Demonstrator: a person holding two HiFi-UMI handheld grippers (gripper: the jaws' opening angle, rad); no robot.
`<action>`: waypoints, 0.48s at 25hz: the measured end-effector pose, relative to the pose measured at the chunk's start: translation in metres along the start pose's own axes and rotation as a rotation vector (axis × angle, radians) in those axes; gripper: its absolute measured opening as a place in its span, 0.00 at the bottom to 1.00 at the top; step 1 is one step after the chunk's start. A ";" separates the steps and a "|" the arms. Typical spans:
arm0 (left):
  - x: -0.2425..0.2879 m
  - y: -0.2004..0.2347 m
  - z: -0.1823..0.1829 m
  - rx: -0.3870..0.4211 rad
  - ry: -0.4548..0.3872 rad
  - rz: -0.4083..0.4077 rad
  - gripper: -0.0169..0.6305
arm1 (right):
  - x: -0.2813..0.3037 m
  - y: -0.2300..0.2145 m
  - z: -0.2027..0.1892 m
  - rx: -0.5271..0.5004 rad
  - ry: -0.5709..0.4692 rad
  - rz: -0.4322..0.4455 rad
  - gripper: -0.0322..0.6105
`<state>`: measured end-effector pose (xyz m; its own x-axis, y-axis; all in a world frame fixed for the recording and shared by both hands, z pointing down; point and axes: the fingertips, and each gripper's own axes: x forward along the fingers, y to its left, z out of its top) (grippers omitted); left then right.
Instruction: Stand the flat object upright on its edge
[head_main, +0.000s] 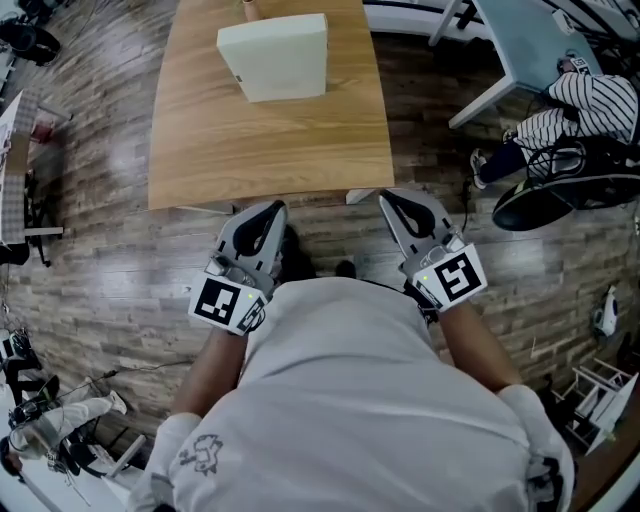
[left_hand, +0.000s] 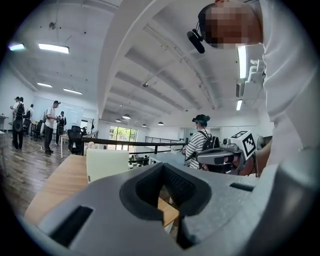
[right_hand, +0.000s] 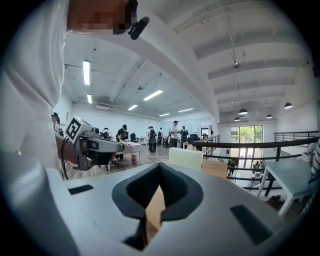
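The left gripper (left_hand: 163, 166) has its fingers (left_hand: 100, 205) closed tip to tip with nothing between them, and only a sliver of the bench (left_hand: 55, 185) shows through the hollow behind the tips. The right gripper (right_hand: 160, 166) is the same: its fingers (right_hand: 235, 210) meet, empty, with bare wood showing through the gap. From the head view, the left gripper (head_main: 272, 208) points at the bench's near edge about midway along it. The right gripper (head_main: 388, 198) points at the near right corner, and the two are apart from each other. Neither is over the bench (head_main: 270, 150) by more than its tips, if at all. Each carries its marker cube, left (head_main: 228, 303) and right (head_main: 458, 277), close to the person's white shirt (head_main: 370, 400). The slab (head_main: 275, 55), cream and square, lies flat on its broad face at the far end of the bench. It sits roughly midway between the left and right edges, turned a little askew, well apart from both pairs of fingers and straight ahead of them. In the left gripper view the slab (left_hand: 107, 164) sits left of the tips, and in the right gripper view the slab (right_hand: 189, 157) is just right of them. A small brown thing (head_main: 250, 8) stands at the far edge just beyond it, and what it is cannot be told. A person in a striped top (head_main: 590, 100) sits off to the right on the plank floor (head_main: 90, 230).
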<state>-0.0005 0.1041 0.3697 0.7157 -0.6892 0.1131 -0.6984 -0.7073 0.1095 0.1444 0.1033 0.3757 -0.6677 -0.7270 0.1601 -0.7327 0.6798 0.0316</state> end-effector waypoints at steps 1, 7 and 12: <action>0.000 -0.006 0.001 0.001 -0.007 0.010 0.04 | -0.010 -0.002 -0.001 0.000 -0.004 -0.002 0.06; -0.007 -0.044 -0.001 0.012 -0.010 0.054 0.04 | -0.057 -0.006 -0.008 -0.014 -0.013 0.015 0.06; -0.017 -0.063 -0.001 0.021 0.001 0.072 0.04 | -0.072 0.004 -0.002 -0.023 -0.036 0.030 0.06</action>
<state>0.0314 0.1604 0.3620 0.6633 -0.7385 0.1211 -0.7480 -0.6587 0.0806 0.1902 0.1586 0.3666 -0.6937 -0.7092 0.1262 -0.7095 0.7029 0.0498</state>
